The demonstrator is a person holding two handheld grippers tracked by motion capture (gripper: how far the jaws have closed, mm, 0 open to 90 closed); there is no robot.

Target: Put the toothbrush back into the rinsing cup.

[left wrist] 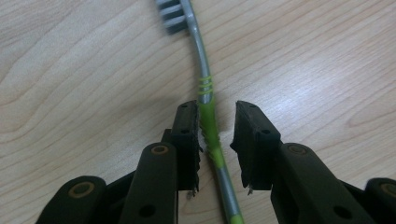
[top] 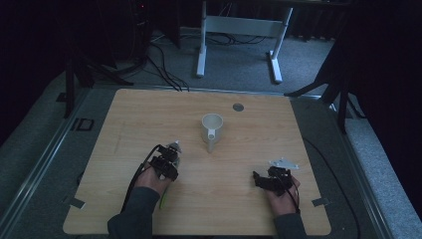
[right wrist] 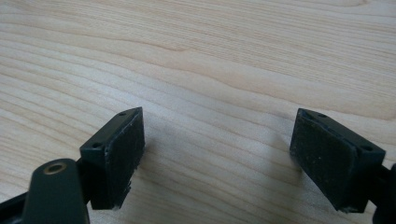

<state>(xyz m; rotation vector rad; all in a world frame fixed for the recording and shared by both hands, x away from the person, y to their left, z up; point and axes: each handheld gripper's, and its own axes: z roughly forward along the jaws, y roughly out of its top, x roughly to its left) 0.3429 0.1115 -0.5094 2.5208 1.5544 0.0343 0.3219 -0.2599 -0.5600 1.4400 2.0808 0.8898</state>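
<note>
A green and grey toothbrush (left wrist: 208, 119) lies flat on the wooden table (top: 139, 114), its bristle head (left wrist: 173, 16) pointing away from my left gripper (left wrist: 215, 128). The handle runs between the jaws: one pad rests against it, and a gap separates it from the other pad. In the high view my left gripper (top: 167, 164) is at the table's near left, and the toothbrush's green end (top: 163, 199) pokes out beside the wrist. My right gripper (right wrist: 217, 140) stands wide open over bare wood at the near right (top: 260, 179).
A white mug (top: 212, 128) stands upright at the table's middle, its handle turned toward the near edge. A small grey disc (top: 238, 106) is set in the tabletop behind it. Cables and a white desk frame (top: 239, 30) are on the floor beyond.
</note>
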